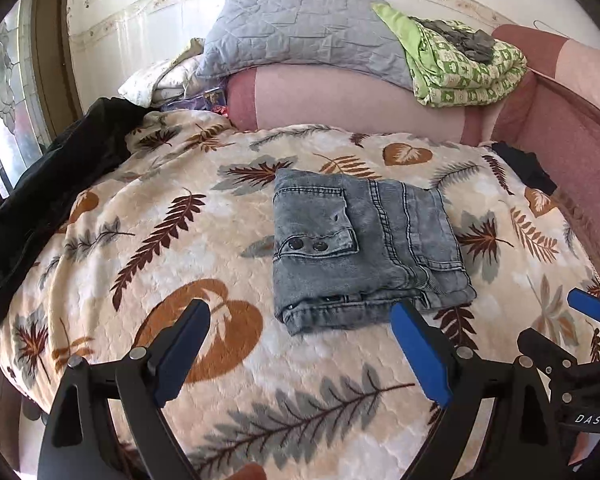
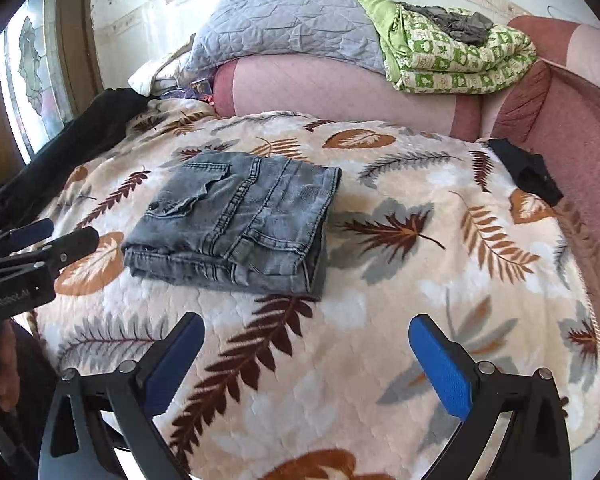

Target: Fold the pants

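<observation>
Pants (image 1: 364,248) lie as a compact grey denim bundle near the middle of the blanket (image 1: 148,240), several layers stacked, a flap pocket with two snaps facing up and the thick folded edge toward the cameras. From the right wrist view the bundle sits left of centre, its edges roughly squared, and the lower layers show at the near edge. Left gripper (image 1: 300,352) has its jaws spread wide with nothing between them; its right blue pad shows just at the near edge of the bundle in that view, though whether it touches the cloth I cannot tell. Right gripper (image 2: 306,360) is likewise spread wide and empty, over bare blanket, clear of the pants. Each gripper shows at the edge of the other's view, so the two sit side by side at the near side of the bed. Judgement: folding looks finished or nearly so, with both tools let go of the cloth. The step in hand reads as release and pull-away. Next move, if any, calls for a check of the stack: the near edge looks a bit uneven, so a light press or nudge to square it may be wanted. Otherwise, simply leave the bundle undisturbed. Black cloth (image 1: 48,196) lies at the left edge of the bed, well apart from the pants.
</observation>
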`<state>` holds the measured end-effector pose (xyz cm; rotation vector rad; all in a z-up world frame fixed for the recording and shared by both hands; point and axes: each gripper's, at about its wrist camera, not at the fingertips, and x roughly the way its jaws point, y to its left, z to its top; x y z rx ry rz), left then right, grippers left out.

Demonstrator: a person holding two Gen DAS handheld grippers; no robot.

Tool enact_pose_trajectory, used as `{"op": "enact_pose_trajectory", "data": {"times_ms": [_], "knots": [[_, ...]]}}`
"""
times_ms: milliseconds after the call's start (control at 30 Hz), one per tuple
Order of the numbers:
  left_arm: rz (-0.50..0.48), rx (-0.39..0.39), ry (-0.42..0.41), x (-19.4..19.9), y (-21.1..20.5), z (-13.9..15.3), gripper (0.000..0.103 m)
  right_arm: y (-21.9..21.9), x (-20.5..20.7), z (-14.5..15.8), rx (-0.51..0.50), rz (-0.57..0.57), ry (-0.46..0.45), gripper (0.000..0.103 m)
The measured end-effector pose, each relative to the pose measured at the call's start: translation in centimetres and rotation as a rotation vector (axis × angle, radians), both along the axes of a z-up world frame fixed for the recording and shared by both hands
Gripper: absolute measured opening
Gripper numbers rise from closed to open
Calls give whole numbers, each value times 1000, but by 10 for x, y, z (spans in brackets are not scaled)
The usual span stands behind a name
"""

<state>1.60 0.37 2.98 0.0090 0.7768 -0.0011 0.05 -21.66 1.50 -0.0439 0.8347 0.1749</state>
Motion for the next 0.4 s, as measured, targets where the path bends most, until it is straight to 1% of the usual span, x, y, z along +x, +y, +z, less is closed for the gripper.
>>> {"op": "enact_pose_trajectory", "data": {"times_ms": [200, 400], "knots": [[0, -10, -16, -10, -2, 9, 92, 3, -3, 10, -16, 4, -22, 103], [-35, -25, -21, -8, -5, 12, 92, 11, 0, 16, -23, 23, -29, 103]]}}
